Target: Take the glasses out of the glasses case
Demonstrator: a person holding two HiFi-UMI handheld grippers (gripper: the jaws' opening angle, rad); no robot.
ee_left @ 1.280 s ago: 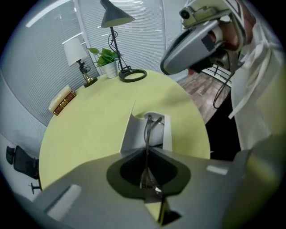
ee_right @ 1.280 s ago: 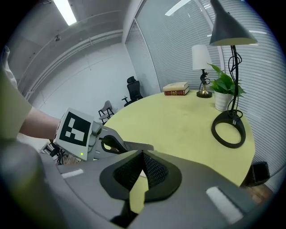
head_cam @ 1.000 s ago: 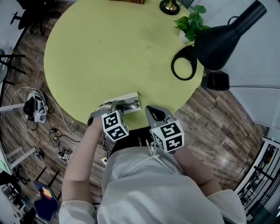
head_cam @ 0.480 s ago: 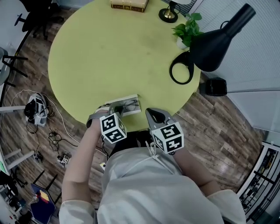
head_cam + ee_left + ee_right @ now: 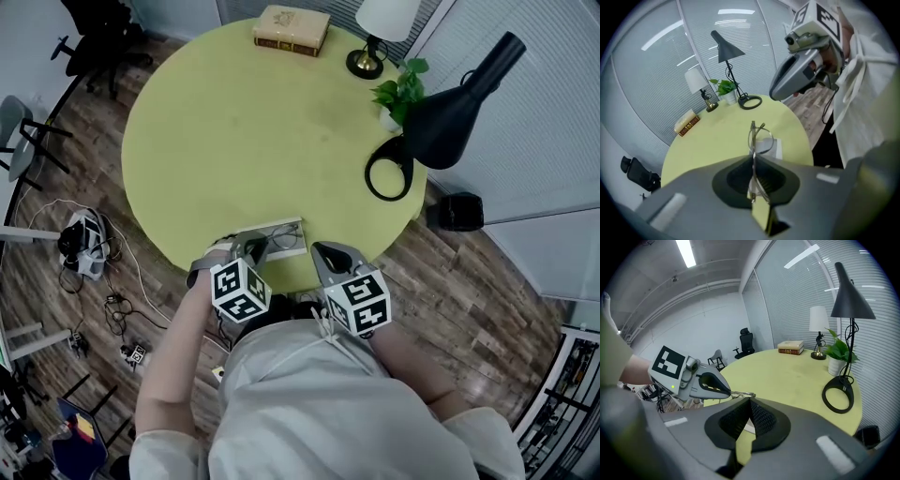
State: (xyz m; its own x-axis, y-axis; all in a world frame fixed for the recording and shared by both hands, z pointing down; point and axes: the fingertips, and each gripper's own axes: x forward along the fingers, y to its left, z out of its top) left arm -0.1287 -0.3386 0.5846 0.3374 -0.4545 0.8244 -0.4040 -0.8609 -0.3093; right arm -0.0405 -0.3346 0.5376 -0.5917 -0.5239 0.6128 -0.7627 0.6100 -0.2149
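Observation:
A white glasses case (image 5: 281, 239) lies open near the front edge of the round yellow-green table (image 5: 253, 122). My left gripper (image 5: 251, 251) hangs at the case's left end, shut on thin wire-framed glasses (image 5: 757, 136). The glasses stick up between its jaws, above the case (image 5: 774, 147). My right gripper (image 5: 328, 255) stays just right of the case, at the table's edge, shut with nothing in it. From the right gripper view, the left gripper (image 5: 723, 391) shows with the glasses (image 5: 740, 393) poking out of its tip.
At the table's far side are a book (image 5: 292, 29), a small table lamp (image 5: 380, 23) and a potted plant (image 5: 401, 86). A black desk lamp (image 5: 450, 103) with a ring base (image 5: 388, 169) stands at the right. Cables and a chair are on the floor at the left.
The head view has tilted up, so more of the table's far side shows. Both grippers keep nearly the same places beside the case.

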